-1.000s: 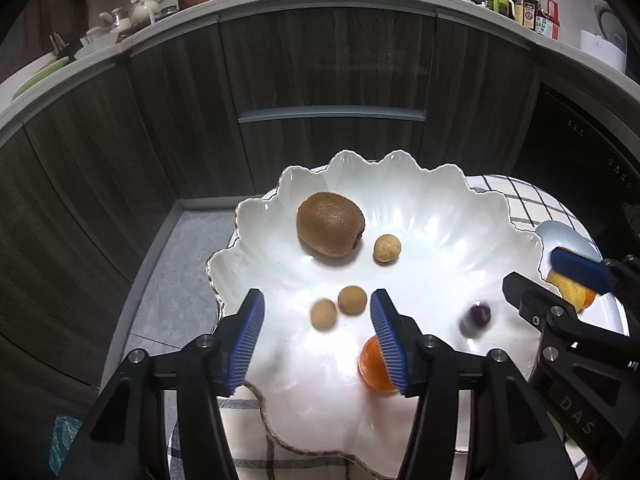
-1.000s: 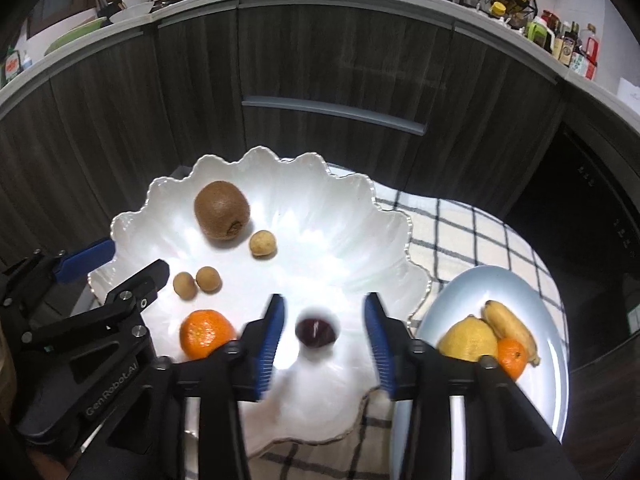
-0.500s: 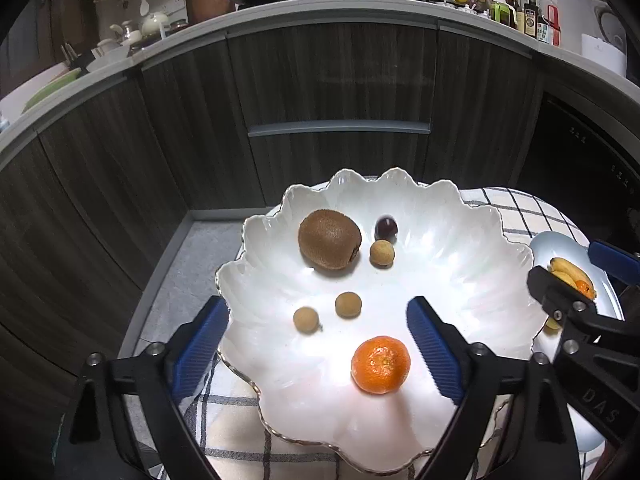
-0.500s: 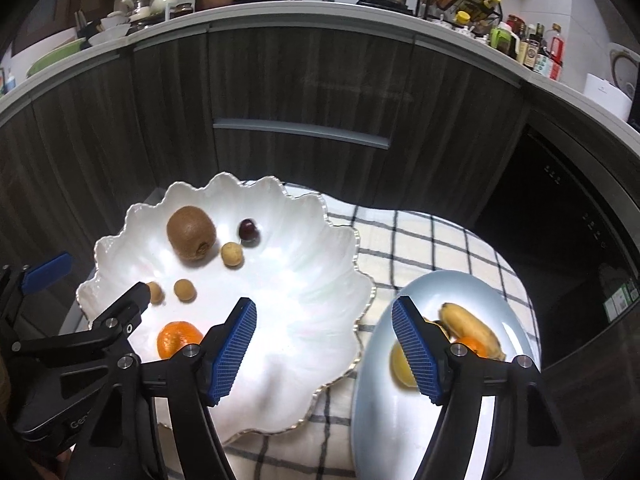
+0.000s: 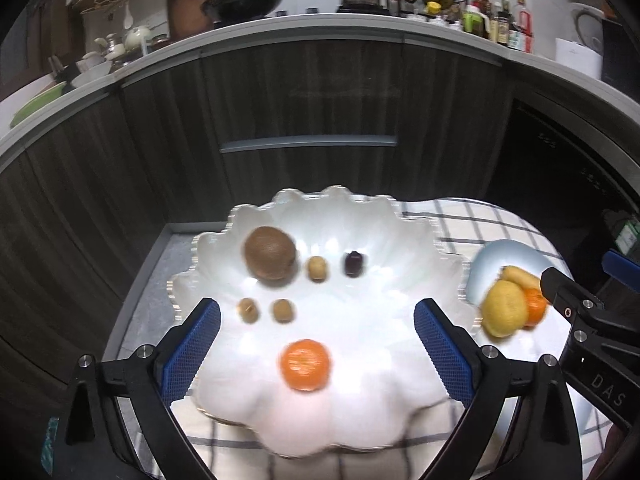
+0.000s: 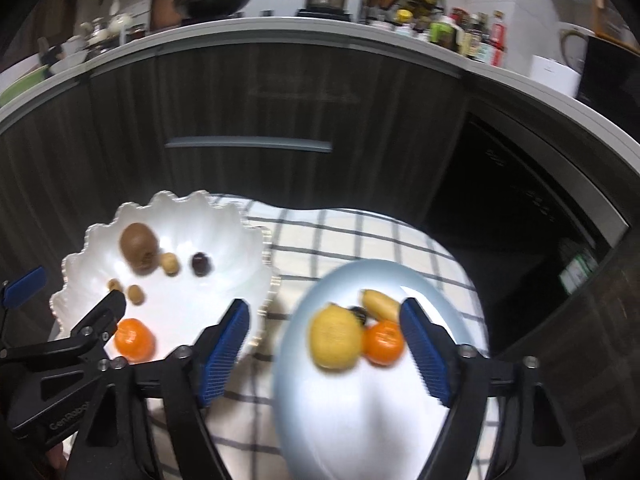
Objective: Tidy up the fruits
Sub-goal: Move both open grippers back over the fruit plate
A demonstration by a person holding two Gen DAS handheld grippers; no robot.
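Note:
A white scalloped bowl [image 5: 400,320] holds a brown kiwi [image 5: 269,254], a mandarin [image 5: 306,364], a dark small fruit [image 5: 354,264] and three small tan fruits [image 5: 318,268]. My left gripper [image 5: 316,344] hovers over the bowl's near side, its jaws opening wide around the mandarin without touching it. On the pale blue plate [image 6: 380,420] lie a lemon [image 6: 335,338], a second mandarin [image 6: 384,342], a small banana [image 6: 380,304] and a dark fruit [image 6: 359,314]. My right gripper [image 6: 324,350] hangs above that plate, jaws opening, nothing pressed between them.
Both dishes sit on a round table with a checked cloth [image 6: 360,236]. Dark kitchen cabinets [image 5: 312,112] curve behind it, under a counter crowded with pans and bottles. The floor [image 5: 160,276] drops away left of the bowl.
Both grippers opened and drew back and up. The dark fruit left the right jaws and rolled to the bowl's far side. The right view swung over to the blue plate.

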